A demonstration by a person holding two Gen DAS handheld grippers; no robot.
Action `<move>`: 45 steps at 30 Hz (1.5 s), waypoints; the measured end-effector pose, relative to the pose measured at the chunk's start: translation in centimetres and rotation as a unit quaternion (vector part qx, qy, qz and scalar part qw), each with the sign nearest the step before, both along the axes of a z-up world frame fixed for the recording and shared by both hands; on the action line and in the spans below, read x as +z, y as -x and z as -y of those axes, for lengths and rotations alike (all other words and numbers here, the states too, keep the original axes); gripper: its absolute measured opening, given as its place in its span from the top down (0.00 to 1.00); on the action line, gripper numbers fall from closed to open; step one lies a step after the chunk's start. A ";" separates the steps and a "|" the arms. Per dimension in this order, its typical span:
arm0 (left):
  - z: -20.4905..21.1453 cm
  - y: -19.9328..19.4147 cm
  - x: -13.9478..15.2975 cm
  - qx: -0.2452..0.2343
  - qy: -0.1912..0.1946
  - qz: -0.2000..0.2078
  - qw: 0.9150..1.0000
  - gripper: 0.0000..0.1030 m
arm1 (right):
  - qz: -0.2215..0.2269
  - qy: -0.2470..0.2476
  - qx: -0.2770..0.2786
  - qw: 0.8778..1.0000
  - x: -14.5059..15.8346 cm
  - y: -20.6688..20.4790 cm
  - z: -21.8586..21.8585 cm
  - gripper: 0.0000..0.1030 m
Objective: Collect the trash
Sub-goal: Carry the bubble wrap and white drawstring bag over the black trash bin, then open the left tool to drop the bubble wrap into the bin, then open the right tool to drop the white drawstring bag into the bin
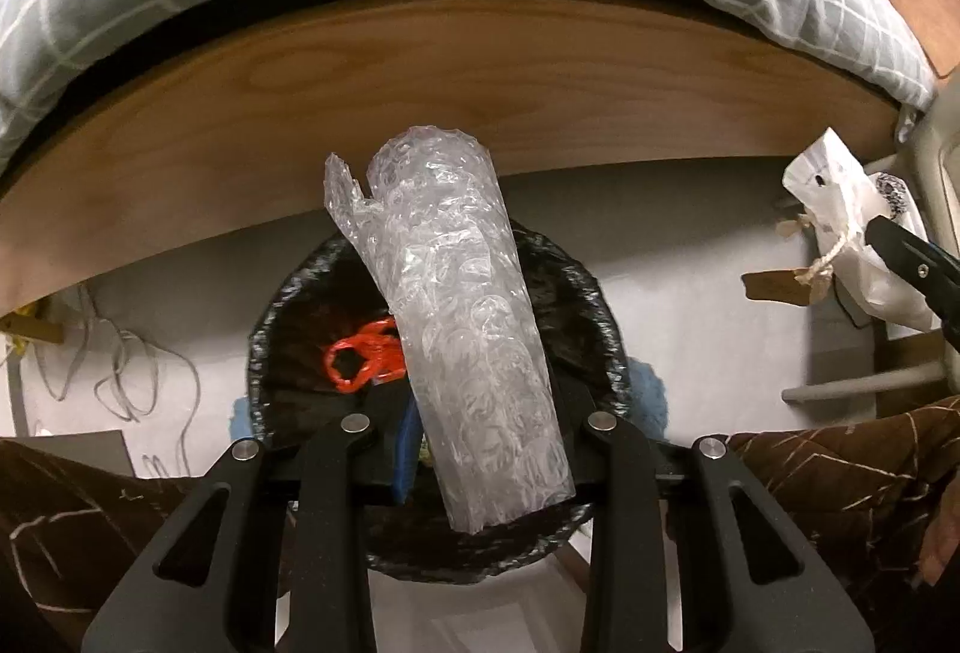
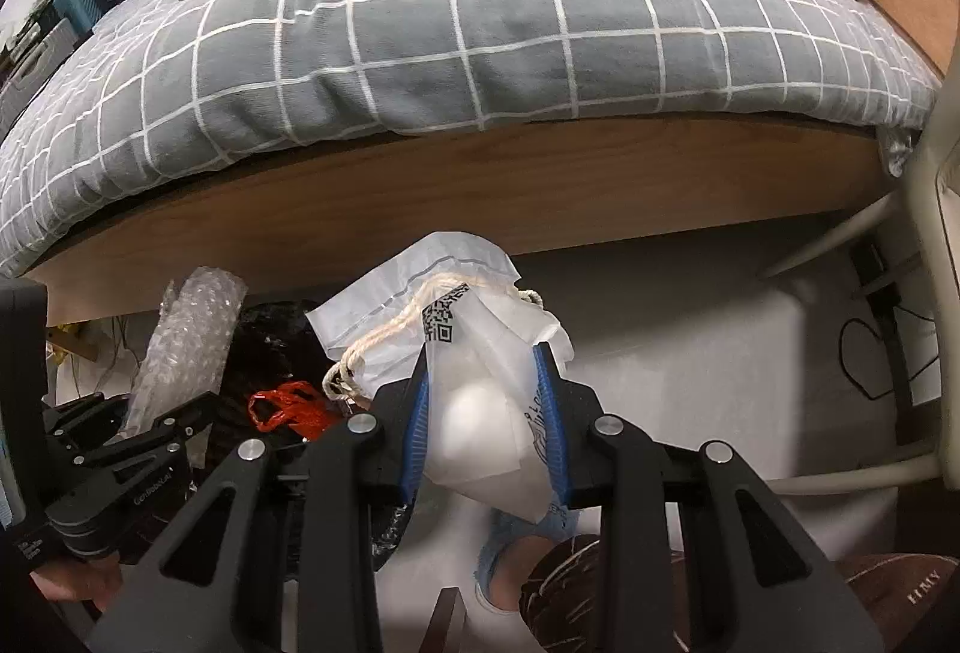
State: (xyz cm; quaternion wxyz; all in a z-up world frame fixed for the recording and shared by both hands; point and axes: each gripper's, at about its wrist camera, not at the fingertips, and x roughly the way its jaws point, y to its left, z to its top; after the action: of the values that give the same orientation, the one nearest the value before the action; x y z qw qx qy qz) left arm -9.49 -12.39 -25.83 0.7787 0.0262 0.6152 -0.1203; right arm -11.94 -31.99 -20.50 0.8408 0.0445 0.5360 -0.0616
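Left gripper [image 1: 480, 449] clamps a bubble-wrap roll [image 1: 462, 329] over the black trash bag [image 1: 606, 353] (red plastic scrap [image 1: 360, 356] inside). Right gripper [image 2: 486, 413] pinches a white QR-coded pouch [image 2: 480, 389] with drawstring [image 2: 384, 335]; beyond, bed frame [image 2: 420, 197], checked duvet [image 2: 420, 23].

Bubble wrap [image 1: 462, 317] stands over the bin [image 1: 600, 317], bed [image 1: 480, 71] behind.

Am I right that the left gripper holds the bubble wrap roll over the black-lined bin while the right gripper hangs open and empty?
Not quite. The right gripper is shut on a white plastic bag, as the right wrist view shows. The left gripper does hold the bubble wrap roll over the black-lined bin.
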 end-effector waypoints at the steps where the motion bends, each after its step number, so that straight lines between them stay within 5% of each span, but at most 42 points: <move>1: 0.2 -0.1 0.0 -0.002 0.000 0.000 1.000 0.70 | -0.001 0.001 0.000 1.000 -0.1 0.1 0.0 0.71; 5: 0.6 0.2 -0.5 -0.008 -0.003 -0.005 1.000 0.63 | -0.007 0.003 -0.002 1.000 -0.7 0.0 0.3 0.71; 9: 0.4 0.5 -0.9 -0.007 -0.018 0.004 1.000 0.37 | -0.012 0.006 0.003 1.000 -1.0 -0.3 -0.5 0.71; 18: -1.6 1.1 -0.4 0.004 -0.039 0.022 0.999 0.07 | -0.031 0.000 0.012 0.999 -2.1 -1.5 -1.7 0.70; 38: -13.6 1.7 1.9 0.117 -0.078 0.043 0.989 0.06 | -0.040 -0.024 0.137 0.990 -3.1 -3.1 -15.2 0.69; 45: -15.6 1.8 2.4 0.139 -0.074 0.046 0.986 0.06 | -0.044 -0.027 0.151 0.987 -3.4 -2.8 -16.9 0.54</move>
State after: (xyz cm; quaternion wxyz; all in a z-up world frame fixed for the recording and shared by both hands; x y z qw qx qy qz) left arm -11.33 3.20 -23.44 0.8114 0.0039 0.5833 0.0361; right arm -9.10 -15.14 -23.94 0.8145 -0.0166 0.5746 0.0785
